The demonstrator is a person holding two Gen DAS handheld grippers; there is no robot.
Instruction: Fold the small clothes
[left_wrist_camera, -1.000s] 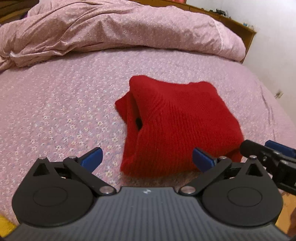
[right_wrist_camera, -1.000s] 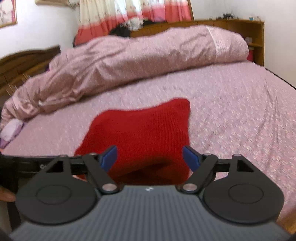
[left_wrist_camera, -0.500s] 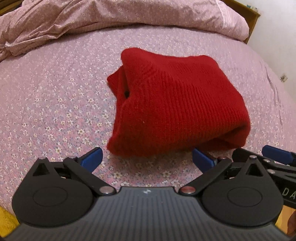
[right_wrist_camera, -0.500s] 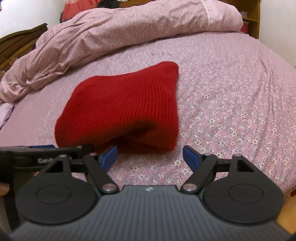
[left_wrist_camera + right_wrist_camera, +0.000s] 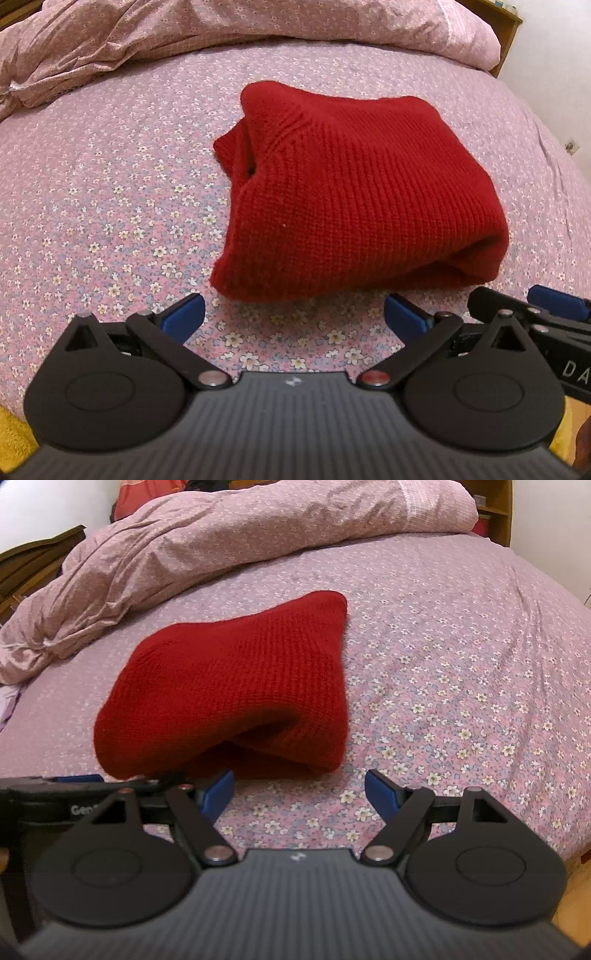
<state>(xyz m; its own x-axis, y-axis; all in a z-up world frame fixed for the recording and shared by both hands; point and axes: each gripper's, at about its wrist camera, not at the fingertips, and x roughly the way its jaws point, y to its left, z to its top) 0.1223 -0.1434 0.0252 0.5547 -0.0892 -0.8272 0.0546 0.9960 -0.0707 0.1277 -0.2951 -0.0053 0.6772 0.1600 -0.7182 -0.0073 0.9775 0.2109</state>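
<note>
A red knitted sweater [image 5: 354,192] lies folded into a thick bundle on the pink flowered bed sheet [image 5: 110,206]; it also shows in the right wrist view [image 5: 236,690]. My left gripper [image 5: 294,315] is open and empty, just short of the bundle's near edge. My right gripper [image 5: 299,790] is open and empty, just in front of the bundle's near right corner. The right gripper's tip also shows at the right edge of the left wrist view [image 5: 532,306]. The left gripper's arm shows at the left of the right wrist view [image 5: 74,794].
A crumpled pink duvet [image 5: 221,542] is heaped along the far side of the bed. A wooden headboard shelf [image 5: 491,509] stands at the back right. The bed's near edge lies just below both grippers.
Both grippers have drawn back toward the near edge of the bed, off the sweater. The bundle now lies whole in front of the fingertips. Both stay open.
</note>
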